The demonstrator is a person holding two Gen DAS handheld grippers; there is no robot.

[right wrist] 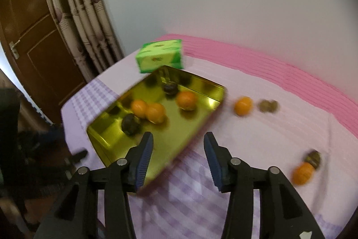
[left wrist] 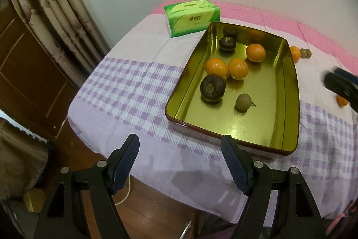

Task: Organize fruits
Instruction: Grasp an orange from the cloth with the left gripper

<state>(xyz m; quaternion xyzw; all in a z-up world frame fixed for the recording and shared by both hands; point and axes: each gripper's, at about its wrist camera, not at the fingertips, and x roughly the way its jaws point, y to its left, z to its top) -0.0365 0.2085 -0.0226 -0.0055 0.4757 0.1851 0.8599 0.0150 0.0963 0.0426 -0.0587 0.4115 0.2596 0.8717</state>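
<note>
A gold metal tray (left wrist: 288,91) (right wrist: 201,124) sits on the table. It holds three oranges (left wrist: 238,68), two dark round fruits (left wrist: 212,87) and a small brown longan (left wrist: 243,102). My left gripper (left wrist: 180,141) is open and empty, near the tray's front edge. My right gripper (right wrist: 179,138) is open and empty, above the tray's right side; part of it shows in the left wrist view (left wrist: 340,82). On the cloth lie an orange (right wrist: 243,105), small brown fruits (right wrist: 268,105), and another orange (right wrist: 303,173) touching a dark fruit (right wrist: 313,158).
A green tissue pack (left wrist: 192,17) (right wrist: 160,55) lies behind the tray. The table has a purple checked and pink cloth (left wrist: 134,91). A curtain (left wrist: 56,3) and a wooden door (right wrist: 44,48) stand to the left. The table edge drops to a wooden floor (left wrist: 152,205).
</note>
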